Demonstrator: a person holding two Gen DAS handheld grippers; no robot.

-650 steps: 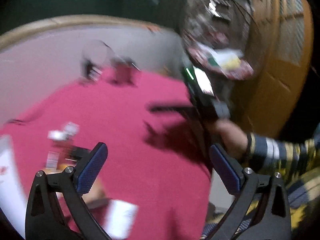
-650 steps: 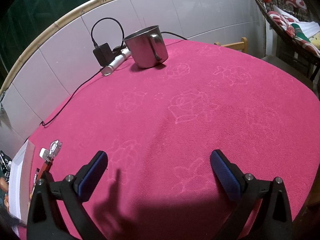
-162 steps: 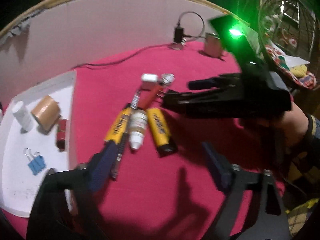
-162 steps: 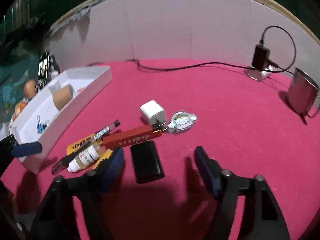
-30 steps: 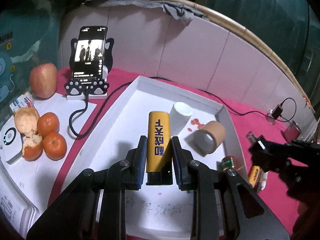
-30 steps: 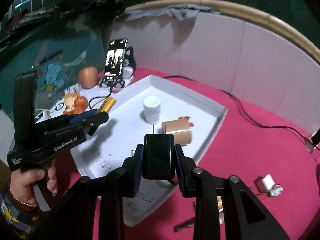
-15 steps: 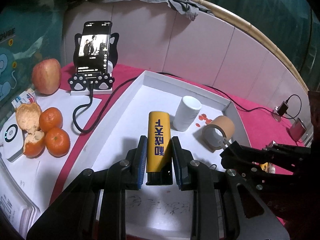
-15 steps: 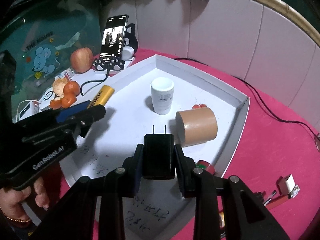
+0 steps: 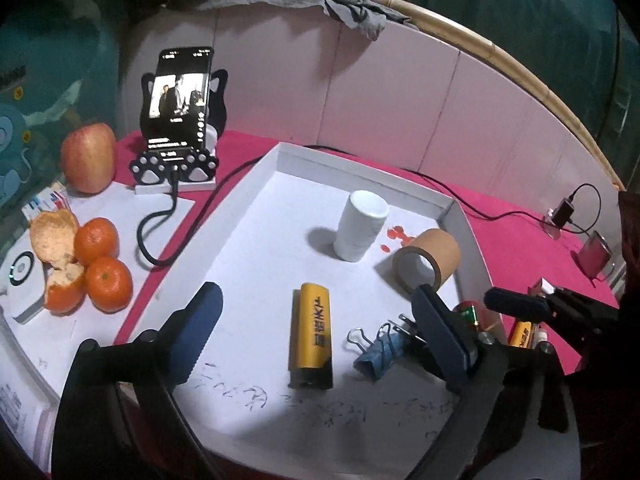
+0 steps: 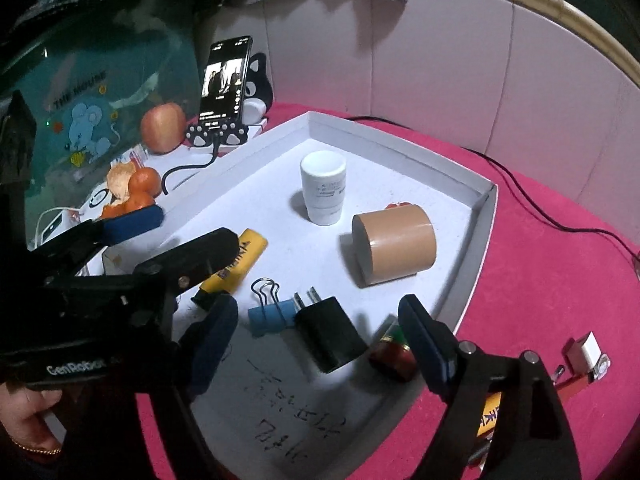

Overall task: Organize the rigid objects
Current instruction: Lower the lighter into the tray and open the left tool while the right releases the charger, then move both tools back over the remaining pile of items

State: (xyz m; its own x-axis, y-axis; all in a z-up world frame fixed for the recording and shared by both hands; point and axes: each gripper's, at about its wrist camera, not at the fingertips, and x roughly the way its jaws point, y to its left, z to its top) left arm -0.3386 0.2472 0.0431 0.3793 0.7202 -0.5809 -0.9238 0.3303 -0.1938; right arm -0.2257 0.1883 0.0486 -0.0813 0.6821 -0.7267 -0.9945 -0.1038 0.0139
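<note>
Lying free on the floor of a shallow white tray [image 9: 362, 164], a yellow lighter [image 9: 312, 334] sits between the widening jaws of the left gripper [image 9: 320, 320], whose blue pads stand clear of it on both sides. Over the same tray, the right gripper [image 10: 318, 334] has its jaws opening too, with a black charger plug [image 10: 330, 332] resting on the tray floor between them, touched by neither pad. A blue binder clip [image 10: 268, 314] lies against the plug's pronged end. Farther in, a white bottle [image 10: 323, 188] stands upright beside a roll of brown tape [image 10: 394, 244] lying on its side, and a small red-and-green cylinder [image 10: 392, 350] lies near the tray's right wall.

Outside the tray, on the pink-covered tabletop [image 10: 540, 280], a second yellow lighter [image 9: 522, 334] and a small white adapter [image 10: 590, 350] remain. To the left stand a phone on a cat-shaped stand [image 9: 178, 120], an apple [image 9: 88, 156] and several oranges [image 9: 102, 256]. A hand [image 10: 24, 412] grips the left tool's handle.
</note>
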